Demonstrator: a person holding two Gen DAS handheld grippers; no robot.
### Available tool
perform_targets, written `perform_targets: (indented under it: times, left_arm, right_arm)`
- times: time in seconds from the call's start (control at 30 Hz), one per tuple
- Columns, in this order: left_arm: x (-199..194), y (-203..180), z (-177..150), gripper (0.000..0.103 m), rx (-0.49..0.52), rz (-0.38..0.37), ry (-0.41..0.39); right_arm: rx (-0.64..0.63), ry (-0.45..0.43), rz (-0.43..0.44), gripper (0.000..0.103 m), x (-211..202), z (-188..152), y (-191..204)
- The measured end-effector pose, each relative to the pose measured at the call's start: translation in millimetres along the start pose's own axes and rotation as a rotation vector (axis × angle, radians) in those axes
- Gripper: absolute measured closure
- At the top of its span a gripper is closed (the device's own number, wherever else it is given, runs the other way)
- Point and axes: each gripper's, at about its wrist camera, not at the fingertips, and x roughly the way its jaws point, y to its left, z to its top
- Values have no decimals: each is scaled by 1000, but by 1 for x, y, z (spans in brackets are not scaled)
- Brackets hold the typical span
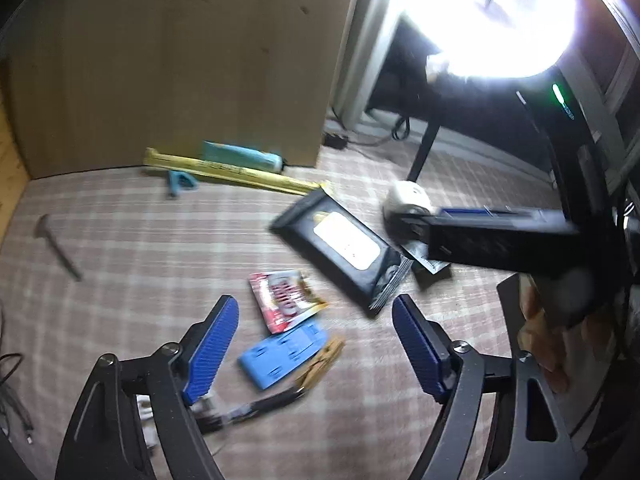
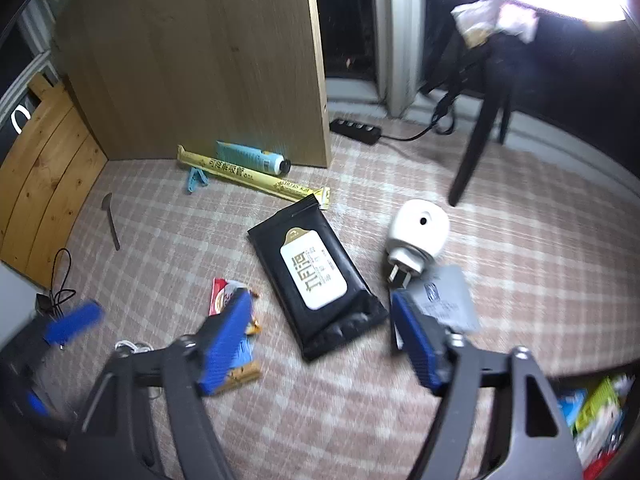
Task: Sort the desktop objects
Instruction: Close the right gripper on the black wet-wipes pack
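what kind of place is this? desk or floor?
Likely a home room floor or low surface, not a desk: plaid cloth underneath, power strip by the wall, a stand leg resting on it, wood panel upright.

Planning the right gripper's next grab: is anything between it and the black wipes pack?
Nothing visible. The right gripper hangs open above the wipes pack, which lies flat in the gap ahead. A grey card lies beside the right finger, clear of the pack.
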Motion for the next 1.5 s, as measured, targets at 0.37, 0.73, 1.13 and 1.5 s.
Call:
perform_targets:
  times: [0.37,0.73,1.13,1.5]
  left_arm:
    - [78,-21,13,37,-67,-27,109]
    - [98,-21,17,37,-88,-24,118]
    - [105,-17,19,49,-128,-63,105]
    - [104,-27,5,81,-83,-134,164]
  right_arm:
    - [87,154,161,52,81,31,-31]
    - [49,163,171,55,86,28,-16]
    - [-27,244,106,53,84,18,17]
    - [73,269,247,80,63,-28,35]
